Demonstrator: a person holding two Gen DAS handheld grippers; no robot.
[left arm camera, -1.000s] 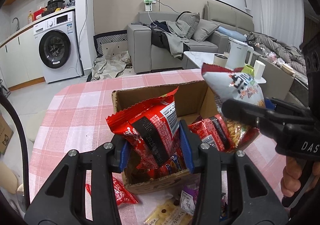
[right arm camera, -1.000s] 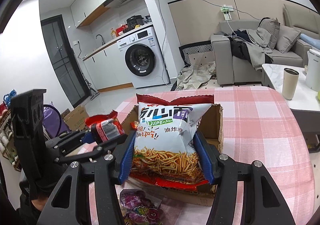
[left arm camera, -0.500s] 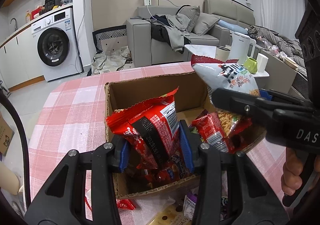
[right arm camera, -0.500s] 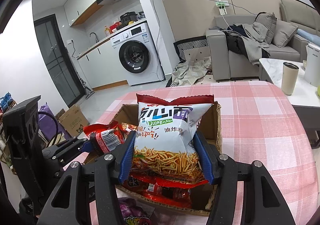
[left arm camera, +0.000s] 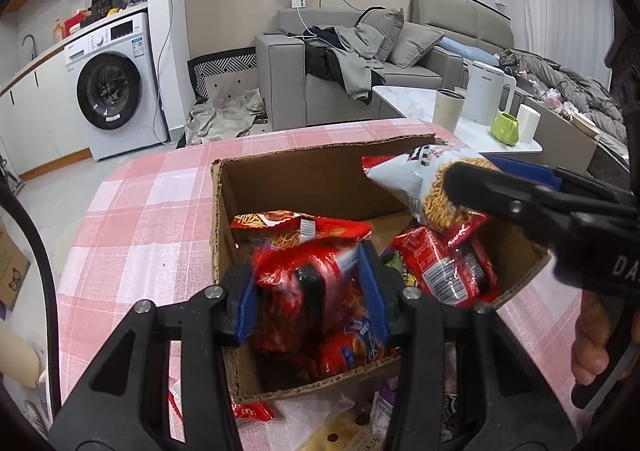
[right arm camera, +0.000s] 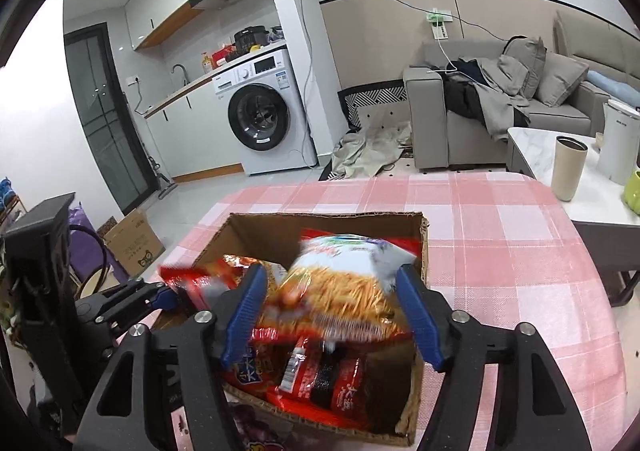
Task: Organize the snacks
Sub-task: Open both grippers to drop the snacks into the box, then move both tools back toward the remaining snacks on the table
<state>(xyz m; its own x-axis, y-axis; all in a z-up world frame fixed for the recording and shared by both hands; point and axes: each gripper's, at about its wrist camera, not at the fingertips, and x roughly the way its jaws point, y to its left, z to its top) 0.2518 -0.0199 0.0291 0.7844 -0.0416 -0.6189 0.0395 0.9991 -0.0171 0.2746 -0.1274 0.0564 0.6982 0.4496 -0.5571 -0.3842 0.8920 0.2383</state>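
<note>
An open cardboard box stands on the pink checked tablecloth and holds several red snack packs. My left gripper is shut on a red snack pack, low inside the box's near left part. My right gripper is shut on a white noodle-snack bag, tilted forward over the box's right part. That bag and the right gripper also show in the left wrist view, and the left gripper shows in the right wrist view.
Loose snack packs lie on the tablecloth in front of the box. A low side table with a cup, kettle and green pot stands to the right. A sofa and a washing machine are behind.
Both grippers have moved down and forward into the box with their packs. The white bag has tipped forward from upright. The red pack has sunk among the packs inside.
</note>
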